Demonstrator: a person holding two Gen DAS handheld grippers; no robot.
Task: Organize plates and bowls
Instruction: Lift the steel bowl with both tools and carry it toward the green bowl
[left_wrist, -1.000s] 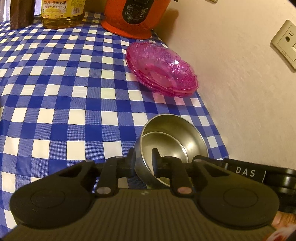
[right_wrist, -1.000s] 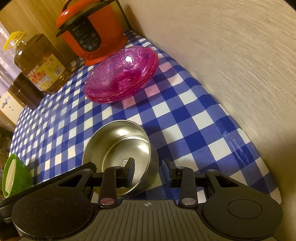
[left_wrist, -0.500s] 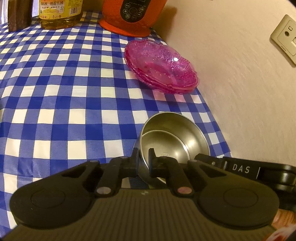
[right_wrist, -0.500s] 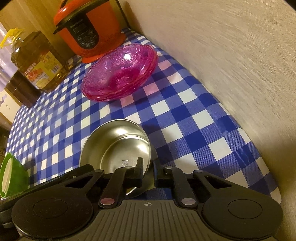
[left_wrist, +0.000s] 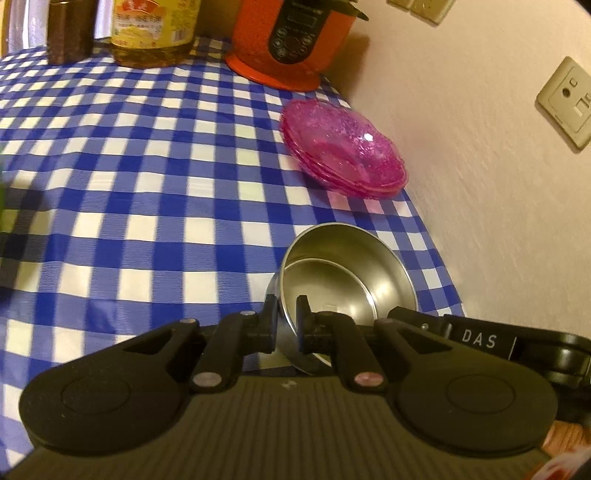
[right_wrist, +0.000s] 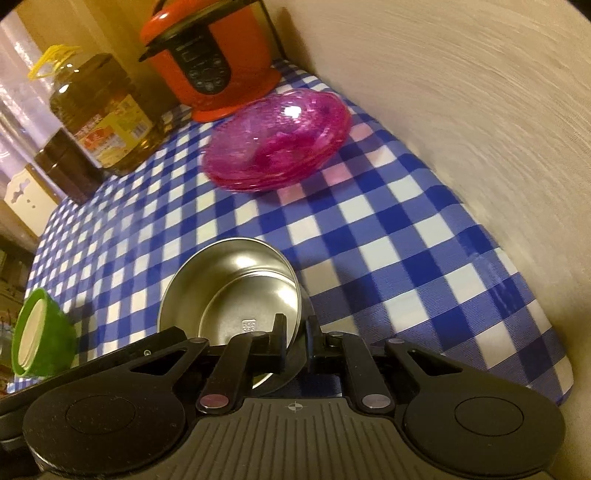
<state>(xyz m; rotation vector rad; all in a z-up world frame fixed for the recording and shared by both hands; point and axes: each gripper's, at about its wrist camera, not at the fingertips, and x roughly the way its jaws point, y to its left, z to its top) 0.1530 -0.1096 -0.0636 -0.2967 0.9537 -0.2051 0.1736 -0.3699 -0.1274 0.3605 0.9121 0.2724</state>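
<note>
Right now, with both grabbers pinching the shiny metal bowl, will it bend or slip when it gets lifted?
The metal bowl probably won't bend: it looks like thin, rigid steel. It may slip, since the left gripper and right gripper each pinch only its smooth rim. It looks light, and already sits tilted, so it could swing.

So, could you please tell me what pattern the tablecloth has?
The tablecloth is a blue and white check, clearest in the left wrist view.

My left tongs' camera looks forward over its fingers, close on the steel bowl (left_wrist: 347, 273). My right tongs' camera does likewise from the bowl's other side. Both share the pink dishes (left_wrist: 343, 147) and red cooker (right_wrist: 214, 59) ahead.
</note>
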